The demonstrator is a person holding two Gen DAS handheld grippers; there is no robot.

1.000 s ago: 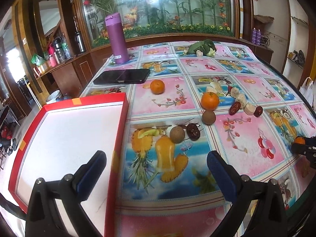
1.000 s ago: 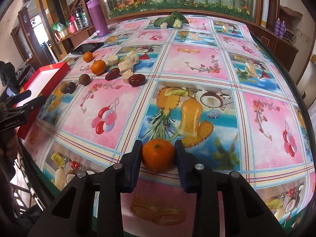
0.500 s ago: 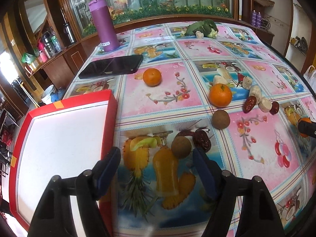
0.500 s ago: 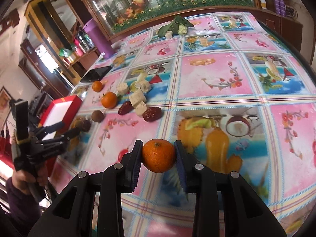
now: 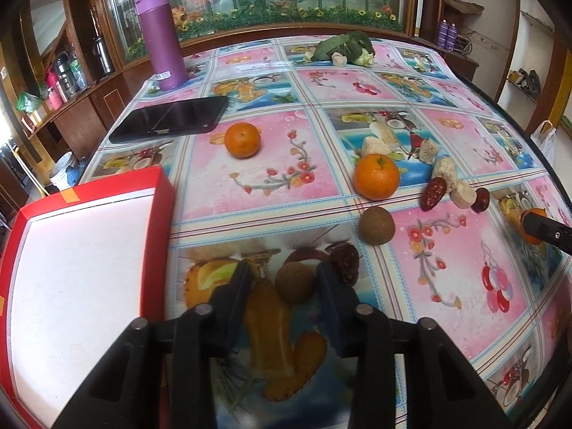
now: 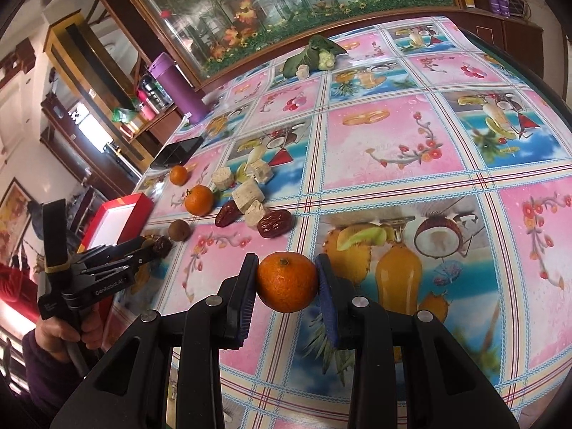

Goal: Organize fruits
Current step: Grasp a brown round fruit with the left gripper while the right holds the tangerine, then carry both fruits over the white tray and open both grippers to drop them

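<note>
My right gripper is shut on a small orange and holds it above the tablecloth. My left gripper is open, its jaws either side of a brown round fruit; the right jaw is close to it, the left jaw apart. A dark date lies just behind it. Another brown fruit, two oranges, dates and pale chunks lie beyond. The red box with a white inside stands at the left.
A black phone and a purple flask stand at the far left of the table. Green leaves with pale pieces lie at the far edge. The table edge curves along the right.
My left gripper has moved forward and down and narrowed around the brown fruit. My right gripper has lifted the orange and carried it left, toward the other fruits.
</note>
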